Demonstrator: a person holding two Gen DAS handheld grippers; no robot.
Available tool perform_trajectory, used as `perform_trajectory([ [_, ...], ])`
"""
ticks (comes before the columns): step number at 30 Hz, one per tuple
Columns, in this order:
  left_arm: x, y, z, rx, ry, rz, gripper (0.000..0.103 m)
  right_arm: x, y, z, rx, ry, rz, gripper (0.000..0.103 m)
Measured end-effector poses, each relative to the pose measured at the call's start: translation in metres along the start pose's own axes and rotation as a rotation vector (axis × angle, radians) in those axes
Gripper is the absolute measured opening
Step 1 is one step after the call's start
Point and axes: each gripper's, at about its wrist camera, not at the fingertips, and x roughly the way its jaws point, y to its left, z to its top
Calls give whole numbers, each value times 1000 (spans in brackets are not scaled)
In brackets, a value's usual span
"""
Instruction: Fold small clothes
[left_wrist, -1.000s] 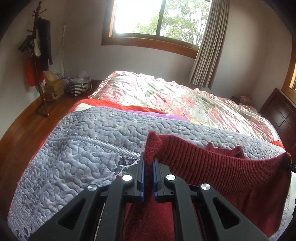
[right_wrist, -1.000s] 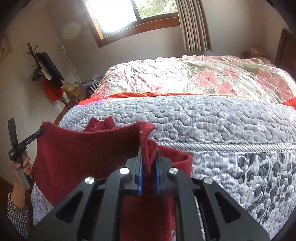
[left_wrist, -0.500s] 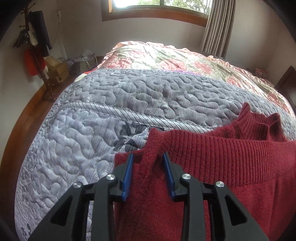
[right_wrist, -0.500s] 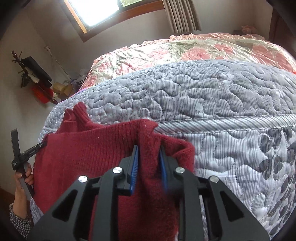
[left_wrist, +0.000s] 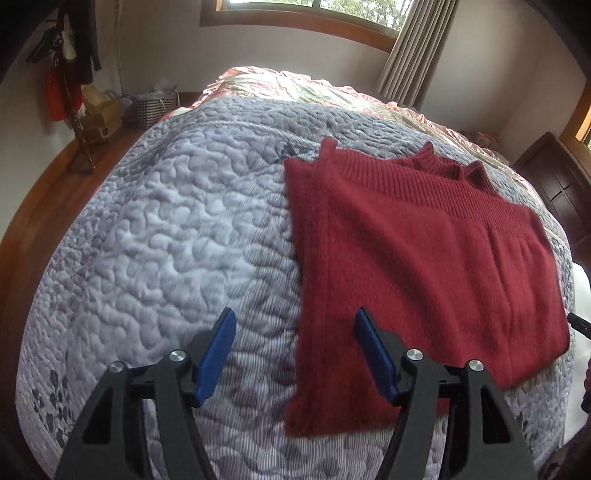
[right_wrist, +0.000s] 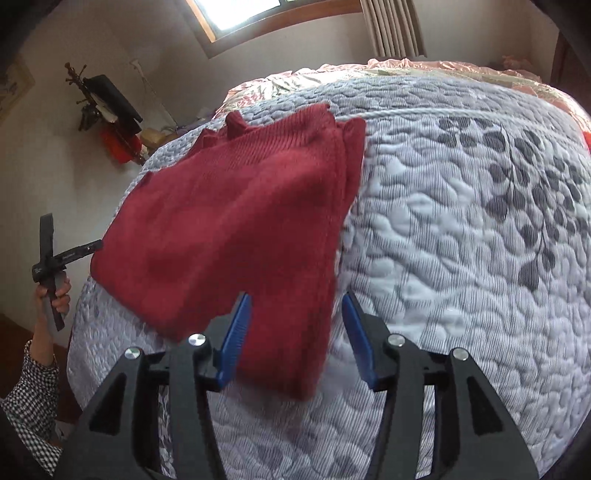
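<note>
Garment: a dark red knitted sweater (left_wrist: 417, 266) lies folded over on a grey quilted bedspread (left_wrist: 155, 236), ribbed hem and collar at the far edge
Left gripper (left_wrist: 293, 354): fingers spread wide, holding nothing, above the sweater's near left edge
Right gripper (right_wrist: 295, 339): likewise released, over the near right edge
Progress: one fold looks laid down; further folding or tidying probably remains

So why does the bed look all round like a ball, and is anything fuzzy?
Left wrist view: the fisheye lens bulges the grey quilted bedspread, and the dark red knitted sweater smears near its lower edge. Right wrist view: same bulge, with a glaring bright window.
</note>
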Motion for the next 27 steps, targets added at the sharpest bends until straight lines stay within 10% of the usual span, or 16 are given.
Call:
perform_trajectory([
  [5, -15, -20, -28, 35, -32, -48, 65, 8, 9, -21, 8, 15, 63, 50],
  [9, -4, -37, -33, 68, -22, -10, 63, 26, 10, -23, 31, 40, 62, 27],
  [11, 5, -39, -32, 76, -2, 10, 45, 23, 9, -24, 41, 37, 68, 9],
  [15, 3, -31, -28, 41, 26, -10, 22, -9, 13, -28, 19, -10, 97, 8],
  [27, 16, -30, -33, 90, 45, 14, 23, 31, -11, -48, 44, 97, 13, 8],
])
